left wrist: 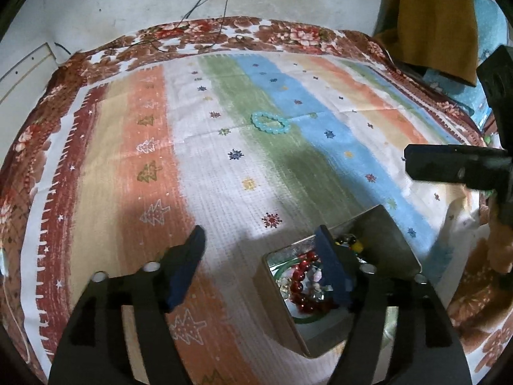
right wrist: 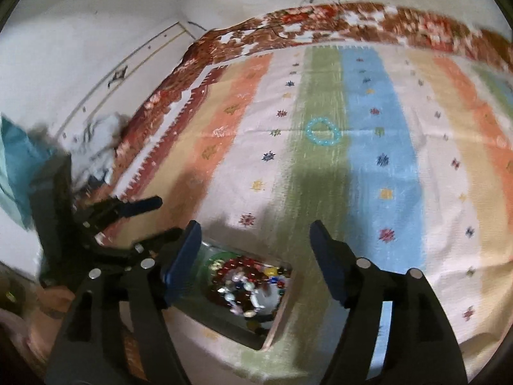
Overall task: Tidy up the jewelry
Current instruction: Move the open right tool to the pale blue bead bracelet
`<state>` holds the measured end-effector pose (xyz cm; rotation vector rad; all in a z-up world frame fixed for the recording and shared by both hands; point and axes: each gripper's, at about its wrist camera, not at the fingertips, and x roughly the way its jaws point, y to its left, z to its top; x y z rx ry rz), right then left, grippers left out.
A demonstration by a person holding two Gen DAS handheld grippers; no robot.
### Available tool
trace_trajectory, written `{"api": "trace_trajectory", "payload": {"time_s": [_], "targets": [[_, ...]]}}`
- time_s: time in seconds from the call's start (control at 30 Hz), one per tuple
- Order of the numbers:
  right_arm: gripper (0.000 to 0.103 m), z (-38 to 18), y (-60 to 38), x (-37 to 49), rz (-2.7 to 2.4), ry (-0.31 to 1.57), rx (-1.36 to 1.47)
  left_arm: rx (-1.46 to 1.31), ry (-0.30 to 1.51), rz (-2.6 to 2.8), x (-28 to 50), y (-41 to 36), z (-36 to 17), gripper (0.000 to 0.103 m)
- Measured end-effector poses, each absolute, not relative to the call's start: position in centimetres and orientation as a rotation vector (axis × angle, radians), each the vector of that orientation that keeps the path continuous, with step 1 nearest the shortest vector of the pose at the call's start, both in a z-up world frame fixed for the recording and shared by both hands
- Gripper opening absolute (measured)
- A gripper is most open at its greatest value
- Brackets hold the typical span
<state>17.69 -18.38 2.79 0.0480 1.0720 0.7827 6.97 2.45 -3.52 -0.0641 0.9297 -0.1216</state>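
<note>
Bracelet [left wrist: 270, 123] alone on cloth | left view: mustard fabric [left wrist: 433, 19]

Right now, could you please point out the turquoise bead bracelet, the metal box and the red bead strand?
turquoise bead bracelet [left wrist: 270, 123], left wrist view, front beads.
metal box [left wrist: 389, 240], left wrist view, raised far wall.
red bead strand [left wrist: 299, 274], left wrist view, beads inside box.

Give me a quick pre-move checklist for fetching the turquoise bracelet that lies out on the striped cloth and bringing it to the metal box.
1. Right tongs open and empty: ok.
2. Left tongs open and empty: ok.
3. Turquoise bracelet lies flat and alone on the striped cloth, nothing on it: ok.
4. Metal box open at the top, beads visible inside: ok.
5. Room left in the box for one more bracelet: cannot tell.
6. Right wrist view sharp enough to aim: not ok, blurred.
</note>
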Motion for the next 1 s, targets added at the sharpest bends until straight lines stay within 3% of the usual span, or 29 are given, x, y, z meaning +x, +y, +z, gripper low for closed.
{"api": "trace_trajectory", "payload": {"time_s": [0.37,0.47,1.0], "targets": [[0.076,2.4,-19.7,20.9,0.625,1.061,0.088,-0.034,0.93,-0.097,8.5,2.2,-3.8,0.082],[0.083,2.1,-19.9,21.5,0.601,1.063,0.088,-0.01,0.93,-0.099,8.9,1.9,-3.8,0.083],[0.086,-0.3,-16.8,26.3,0.529,1.069,-0.008,-0.002,0.948,-0.056,12.5,3.4,-4.5,0.085]]}}
